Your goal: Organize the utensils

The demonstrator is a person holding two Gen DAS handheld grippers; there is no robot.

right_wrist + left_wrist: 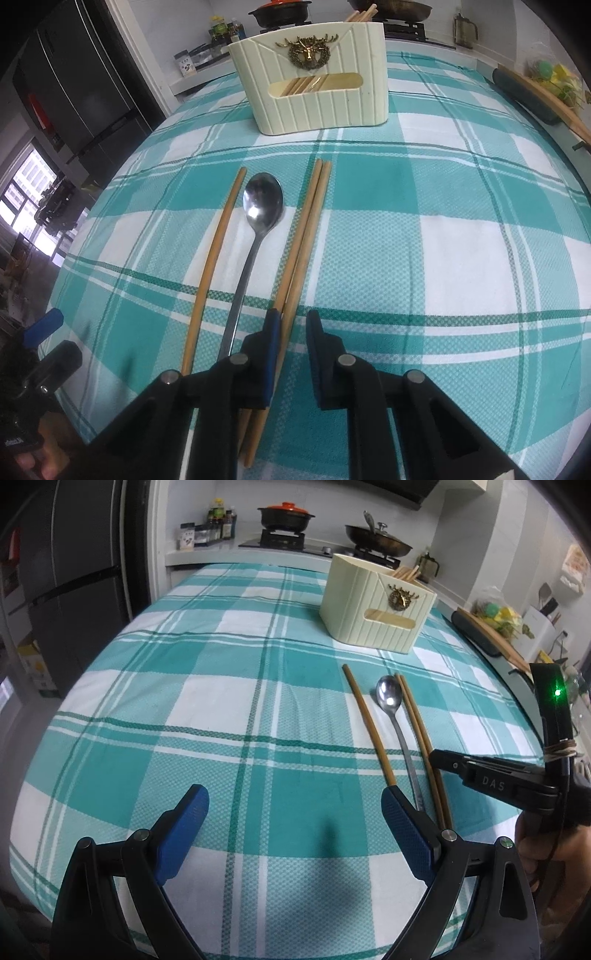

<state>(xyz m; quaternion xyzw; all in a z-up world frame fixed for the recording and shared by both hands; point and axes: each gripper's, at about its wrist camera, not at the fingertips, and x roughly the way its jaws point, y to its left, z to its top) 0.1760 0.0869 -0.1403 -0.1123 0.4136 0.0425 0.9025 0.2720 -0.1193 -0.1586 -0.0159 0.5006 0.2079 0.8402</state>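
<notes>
Right gripper (pixel 291 321) nearly clenched, gripping nothing beside the chopstick pair (pixel 308 229); left gripper (pixel 295 808) released; closing off-centre may nudge or split the pair.

Checked tablecloth (pixel 207 716), lidded pots (pixel 286 517), fridge (pixel 74 583)

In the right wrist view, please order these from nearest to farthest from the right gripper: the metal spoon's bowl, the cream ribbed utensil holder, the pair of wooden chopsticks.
From the right gripper:
1. Pair of wooden chopsticks, between its fingers.
2. Metal spoon's bowl, ahead, left.
3. Cream ribbed utensil holder, far end of the checked tablecloth.
</notes>
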